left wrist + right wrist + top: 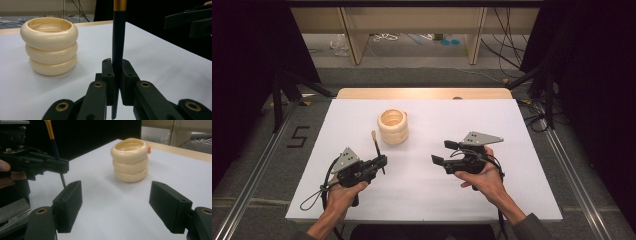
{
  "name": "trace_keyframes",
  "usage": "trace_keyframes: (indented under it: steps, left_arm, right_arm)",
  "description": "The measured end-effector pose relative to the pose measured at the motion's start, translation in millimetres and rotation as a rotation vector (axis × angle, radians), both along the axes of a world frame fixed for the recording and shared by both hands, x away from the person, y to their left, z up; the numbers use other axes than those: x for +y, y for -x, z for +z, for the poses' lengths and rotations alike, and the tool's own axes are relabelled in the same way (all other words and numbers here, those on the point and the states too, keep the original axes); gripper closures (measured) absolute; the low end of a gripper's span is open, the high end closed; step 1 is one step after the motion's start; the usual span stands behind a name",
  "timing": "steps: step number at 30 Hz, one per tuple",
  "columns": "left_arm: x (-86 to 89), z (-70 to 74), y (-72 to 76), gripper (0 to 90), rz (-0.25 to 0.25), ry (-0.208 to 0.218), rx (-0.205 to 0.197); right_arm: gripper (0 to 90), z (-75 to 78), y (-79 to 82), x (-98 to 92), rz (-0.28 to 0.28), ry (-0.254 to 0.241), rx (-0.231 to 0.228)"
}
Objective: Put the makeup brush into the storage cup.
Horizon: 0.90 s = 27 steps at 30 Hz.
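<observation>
A cream ribbed cup (393, 126) shaped like three stacked rings stands open-topped on the white table (422, 200), also seen in the left gripper view (50, 45) and the right gripper view (130, 160). My left gripper (381, 161) is shut on a dark-handled brush (377, 150) with a gold ferrule, which stands upright between the jaws (118, 50). It sits in front of and slightly left of the cup. My right gripper (443, 152) is open and holds nothing, its jaws wide apart, pointing left toward the cup (115, 202).
A wooden board (422, 93) borders the table's far edge. Metal rails run along both sides of the floor (257, 165). Cables and shelf legs lie beyond the table. Something small and orange (149, 148) peeks out behind the cup.
</observation>
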<state>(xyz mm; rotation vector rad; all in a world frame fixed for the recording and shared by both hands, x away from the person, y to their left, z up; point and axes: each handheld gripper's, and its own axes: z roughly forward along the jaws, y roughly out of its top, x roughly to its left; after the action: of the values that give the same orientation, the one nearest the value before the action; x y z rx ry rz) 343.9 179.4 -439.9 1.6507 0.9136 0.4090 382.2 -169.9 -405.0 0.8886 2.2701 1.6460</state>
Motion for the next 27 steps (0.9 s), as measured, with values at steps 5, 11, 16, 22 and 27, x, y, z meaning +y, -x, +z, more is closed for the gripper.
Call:
trace_keyframes:
  steps: [5, 11, 16, 22, 27]
  left_arm:
    - [1.4, 1.2, -3.5, 83.7, 0.006, -0.001, -0.002]
    - [3.8, 3.4, -9.1, 83.7, 0.015, -0.007, 0.000]
    - [7.6, 3.4, -17.0, 83.7, 0.039, 0.001, 0.006]
    - [12.4, 7.6, -27.0, 83.7, 0.063, 0.011, -0.008]
    - [10.8, 10.0, -33.7, 83.7, 0.069, 0.007, -0.015]
  right_arm:
    - [26.1, -1.2, 3.5, -10.1, -0.027, 0.006, -0.001]
    - [26.1, -5.5, 10.2, -18.8, -0.040, -0.003, -0.007]
    - [26.1, -10.3, 13.7, -22.2, -0.044, 0.006, -0.006]
    - [26.2, -10.9, 20.5, -28.8, -0.051, 0.020, -0.017]
    - [26.2, -14.6, 24.4, -35.8, -0.072, 0.004, -0.025]
